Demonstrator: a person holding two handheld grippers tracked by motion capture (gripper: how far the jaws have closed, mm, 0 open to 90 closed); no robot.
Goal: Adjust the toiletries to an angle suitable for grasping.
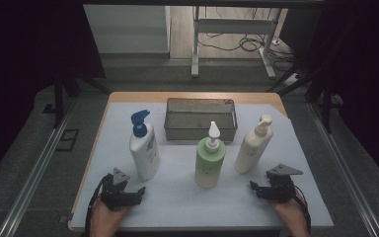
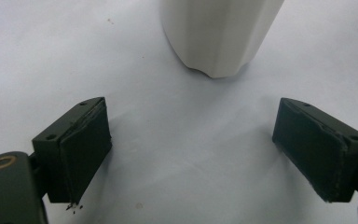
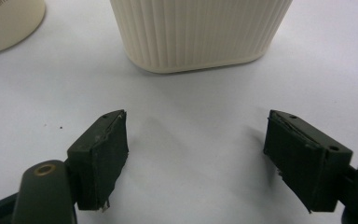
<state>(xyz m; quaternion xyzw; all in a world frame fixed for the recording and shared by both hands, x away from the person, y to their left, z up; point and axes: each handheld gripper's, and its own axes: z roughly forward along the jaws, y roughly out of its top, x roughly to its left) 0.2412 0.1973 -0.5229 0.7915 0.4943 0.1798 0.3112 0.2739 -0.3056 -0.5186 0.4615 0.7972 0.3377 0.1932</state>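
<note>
Three pump bottles stand in a row on the white-covered table (image 1: pixel 177 197). A white bottle with a blue pump (image 1: pixel 144 148) is at the left, a green one with a white pump (image 1: pixel 210 160) in the middle, and a cream one (image 1: pixel 253 145) at the right. My left gripper (image 1: pixel 137 195) rests open just in front of the white bottle, whose base (image 2: pixel 219 32) shows beyond the spread jaws (image 2: pixel 193 126). My right gripper (image 1: pixel 254 190) is open in front of the cream bottle's ribbed base (image 3: pixel 196 32), with nothing between its jaws (image 3: pixel 196 135).
A grey wire-mesh basket (image 1: pixel 201 118) sits behind the bottles at the table's far middle. Another bottle's base (image 3: pixel 9 21) shows at the top left of the right gripper view. Metal rails run along both sides of the table, with dark curtains beyond.
</note>
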